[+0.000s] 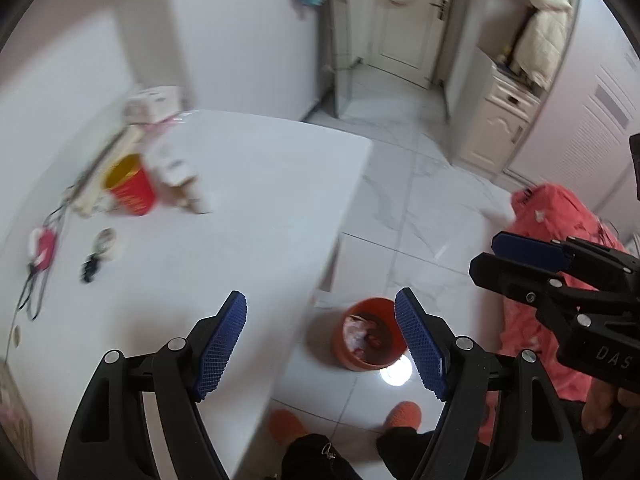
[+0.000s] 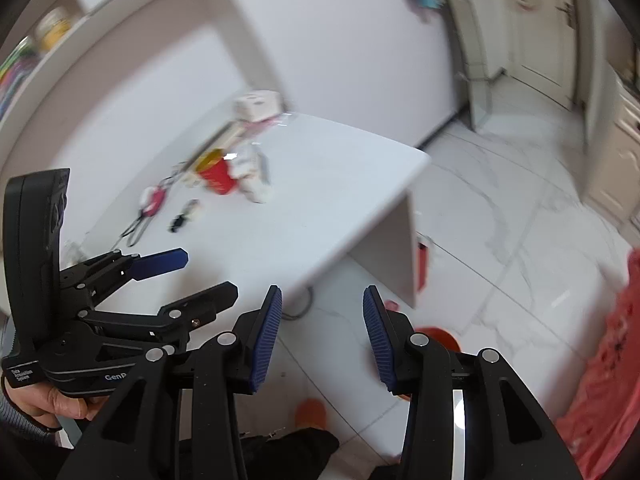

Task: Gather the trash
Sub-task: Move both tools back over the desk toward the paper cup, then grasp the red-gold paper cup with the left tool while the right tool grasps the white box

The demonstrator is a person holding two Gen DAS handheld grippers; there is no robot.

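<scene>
With both my left gripper (image 1: 320, 344) and right gripper (image 2: 322, 336) spread wide and empty, the torn cardboard box (image 1: 176, 178) on the worktop (image 1: 260, 200) looks light and crushable, best pinched by its open flap.

Your left gripper (image 1: 320, 344) shows black arms and blue, grid-textured pads (image 1: 222, 344). At one o'clock from it sits an orange bin (image 1: 370, 336); at eleven o'clock, a red cup (image 1: 130, 190) with yellow inside on your white table (image 1: 260, 200). The floor (image 1: 432, 200) is white, grey-veined marble.
</scene>
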